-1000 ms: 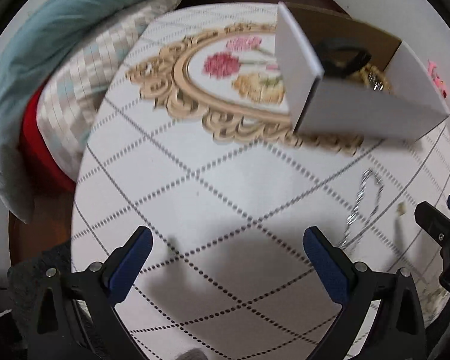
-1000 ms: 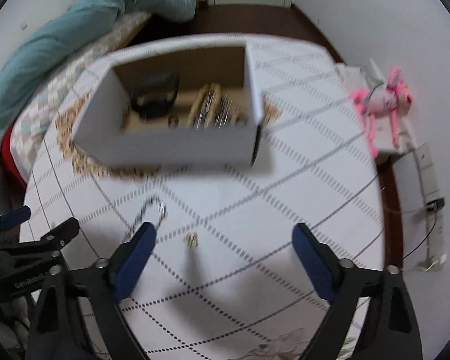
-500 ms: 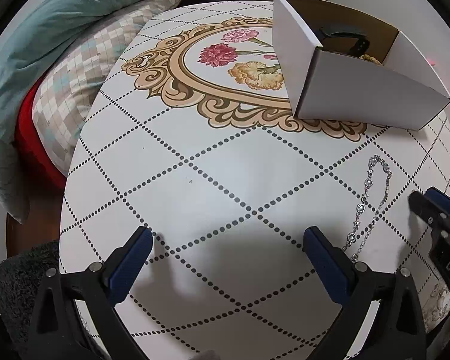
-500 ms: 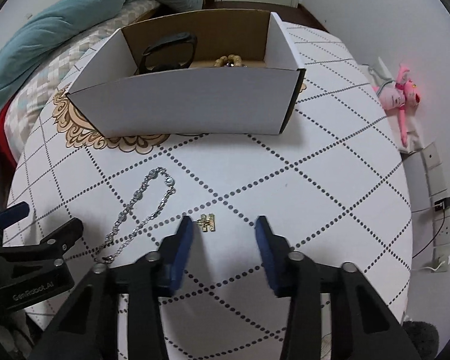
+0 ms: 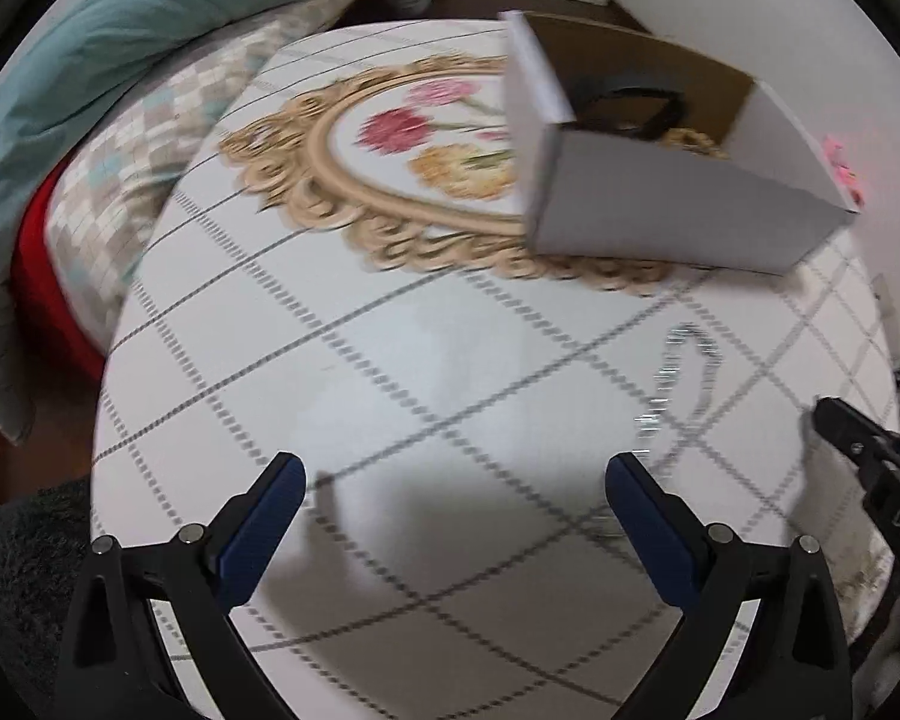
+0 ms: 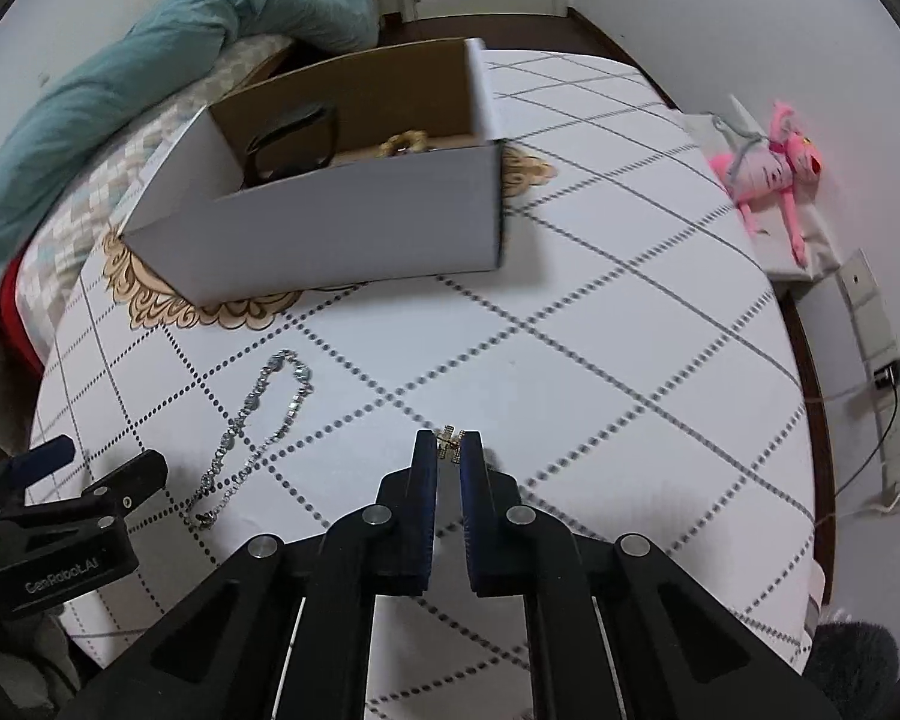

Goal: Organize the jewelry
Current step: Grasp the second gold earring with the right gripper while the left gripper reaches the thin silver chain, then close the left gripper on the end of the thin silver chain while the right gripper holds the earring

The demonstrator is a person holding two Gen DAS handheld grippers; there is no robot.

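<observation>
Now that my right tool [image 6: 449, 447] has just been closing, its blue pads are pressed together on the small gold earring [image 6: 450, 441], which sits at the very tips, still low over the worktop [image 6: 600, 360]. My left tool [image 5: 450, 516] is spread wide with nothing between its fingers, hanging over bare cloth. The white box [image 6: 342, 222], where a black band and some gold pieces already lie, stands ahead of my right tool and a little to its left, its long side turned across my line of reach. I judge the carry to the box to be the next move, and it turns on that: forward, up over the near wall, then release. The silver chain [image 6: 252, 420] lies left of my right tool, its length running away from me toward the box, just ahead of my left tool's right finger, so the left hand is the nearer one for it.
</observation>
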